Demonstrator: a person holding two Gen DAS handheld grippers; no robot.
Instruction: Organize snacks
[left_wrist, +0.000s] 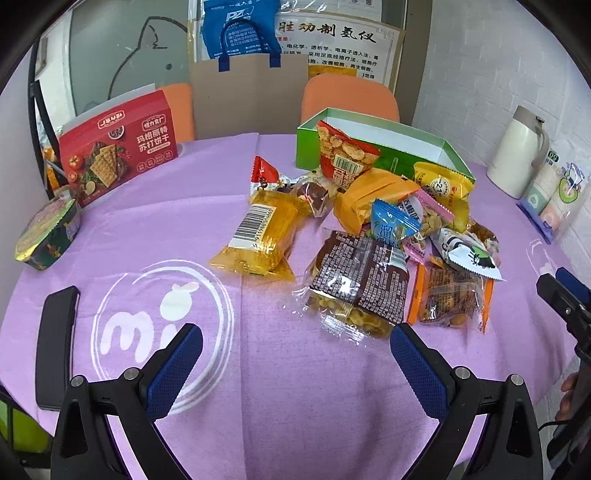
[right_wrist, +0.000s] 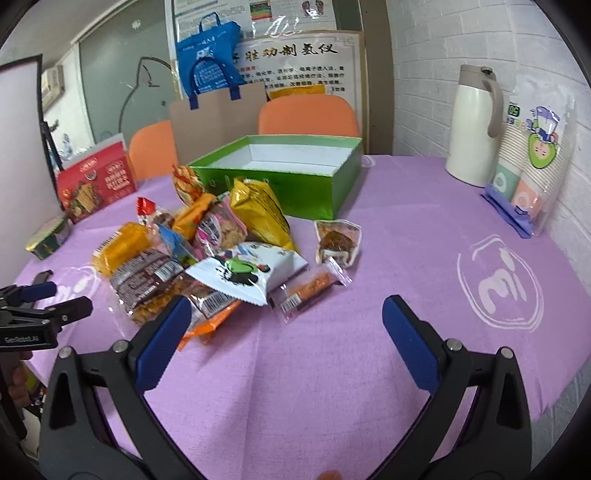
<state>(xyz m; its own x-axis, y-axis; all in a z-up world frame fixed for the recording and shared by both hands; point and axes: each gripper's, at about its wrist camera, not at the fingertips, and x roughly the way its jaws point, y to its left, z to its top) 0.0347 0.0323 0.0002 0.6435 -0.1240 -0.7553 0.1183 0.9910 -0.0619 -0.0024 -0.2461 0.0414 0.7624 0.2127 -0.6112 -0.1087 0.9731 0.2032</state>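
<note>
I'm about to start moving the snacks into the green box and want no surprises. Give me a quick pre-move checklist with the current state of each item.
1. Left gripper open and holding nothing: ok.
2. Right gripper open and holding nothing: ok.
3. Green box open, its visible white interior bare: ok.
4. Snack pile within view of both cameras, in front of the box: ok.
5. Packets separated for single picks: not ok, many overlap; the small brown packet lies apart.
6. White jug away from the pile: ok.
</note>
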